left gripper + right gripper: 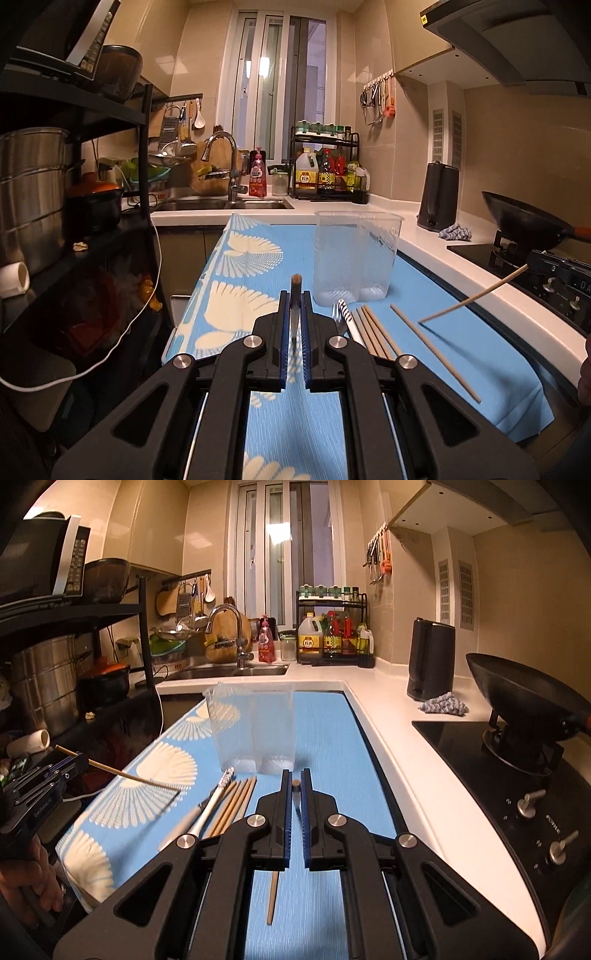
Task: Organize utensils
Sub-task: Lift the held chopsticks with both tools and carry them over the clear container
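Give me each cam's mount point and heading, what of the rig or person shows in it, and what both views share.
Left wrist: on the left gripper, looking along its fingers over the blue cloth toward the clear container; it clamps a chopstick; right gripper at right edge.
Right wrist: on the right gripper, same heading, clamping another chopstick; left gripper and a hand at left.
Shared: container, cloth, row of chopsticks, sink, wok.
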Tool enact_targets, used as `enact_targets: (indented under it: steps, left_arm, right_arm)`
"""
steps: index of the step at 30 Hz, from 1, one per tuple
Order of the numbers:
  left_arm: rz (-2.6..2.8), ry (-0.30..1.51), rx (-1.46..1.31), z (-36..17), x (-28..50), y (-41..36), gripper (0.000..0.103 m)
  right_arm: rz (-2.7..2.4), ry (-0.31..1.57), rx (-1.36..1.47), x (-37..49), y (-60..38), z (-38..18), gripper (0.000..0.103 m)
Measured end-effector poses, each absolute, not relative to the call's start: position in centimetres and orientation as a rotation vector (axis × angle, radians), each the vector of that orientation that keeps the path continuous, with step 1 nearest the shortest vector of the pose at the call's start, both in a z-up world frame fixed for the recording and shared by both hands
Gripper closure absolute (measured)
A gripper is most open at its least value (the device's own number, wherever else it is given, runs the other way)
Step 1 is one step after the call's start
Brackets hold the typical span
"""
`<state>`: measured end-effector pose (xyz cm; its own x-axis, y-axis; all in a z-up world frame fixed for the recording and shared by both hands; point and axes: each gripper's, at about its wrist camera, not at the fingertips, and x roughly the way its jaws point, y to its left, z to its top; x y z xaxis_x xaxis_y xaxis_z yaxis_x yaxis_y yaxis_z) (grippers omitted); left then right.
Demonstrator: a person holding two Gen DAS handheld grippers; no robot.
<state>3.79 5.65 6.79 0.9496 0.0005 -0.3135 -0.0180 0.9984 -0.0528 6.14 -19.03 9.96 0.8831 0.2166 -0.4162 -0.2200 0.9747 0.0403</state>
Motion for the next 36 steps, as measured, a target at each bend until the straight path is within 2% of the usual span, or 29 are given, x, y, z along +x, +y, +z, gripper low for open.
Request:
enact_targets:
  steps: [11,24,30,36]
  left_arm:
    - [-0.046,0.392,-0.108,12.7,9.2,7.3,0.097]
    - [-0.101,0.579,-0.186,15.1,14.4,8.3,0.097]
    - [-0.128,0.607,-0.164,16.9,16.5,7.8,0.097]
    - [-0.163,0.563,-0.15,21.4,19.2,7.1,0.097]
  right_arm:
    - [0.286,0.439,0.004,10.4,-17.6,15.2,0.098]
    - [0.316,0.492,0.023,13.8,-16.8,18.1,0.098]
    - [0.331,0.48,0.006,15.8,-15.8,21.3,0.098]
    - [0.36,0.405,-0.012,18.0,-14.4,27.0,0.098]
